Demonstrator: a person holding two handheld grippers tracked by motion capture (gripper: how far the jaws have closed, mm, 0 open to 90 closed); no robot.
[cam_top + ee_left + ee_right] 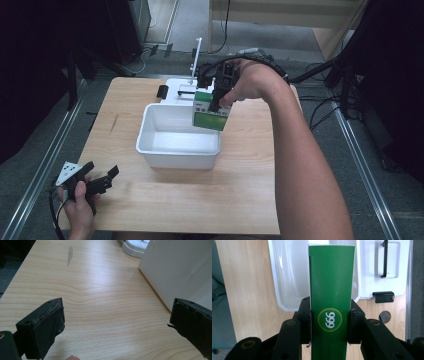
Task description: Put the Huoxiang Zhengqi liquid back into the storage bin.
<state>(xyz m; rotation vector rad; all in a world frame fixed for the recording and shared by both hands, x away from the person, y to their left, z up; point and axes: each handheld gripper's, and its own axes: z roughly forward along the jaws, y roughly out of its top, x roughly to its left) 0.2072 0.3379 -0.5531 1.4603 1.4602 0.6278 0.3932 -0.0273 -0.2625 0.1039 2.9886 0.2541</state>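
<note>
The right hand-held gripper [218, 102] pinches a green box [211, 111] and holds it above the far right corner of the white tub [177, 152]. The tub lies right below. The left hand-held gripper [102, 179] rests spread, far off on the surface [240, 200].

Both forearms were bare, with no sleeves showing. The left claw [102, 176] was black, with a grey three-cornered plate [68, 172] on top and a black cable at its back. Its pads [47, 322] were scuffed along the edges, and a round screw hole sat in the jaw face. The right claw [329, 322] had black linked arms with brass-coloured pivot screws [291, 322]; a thick black cable [265, 62] looped over that hand.
</note>
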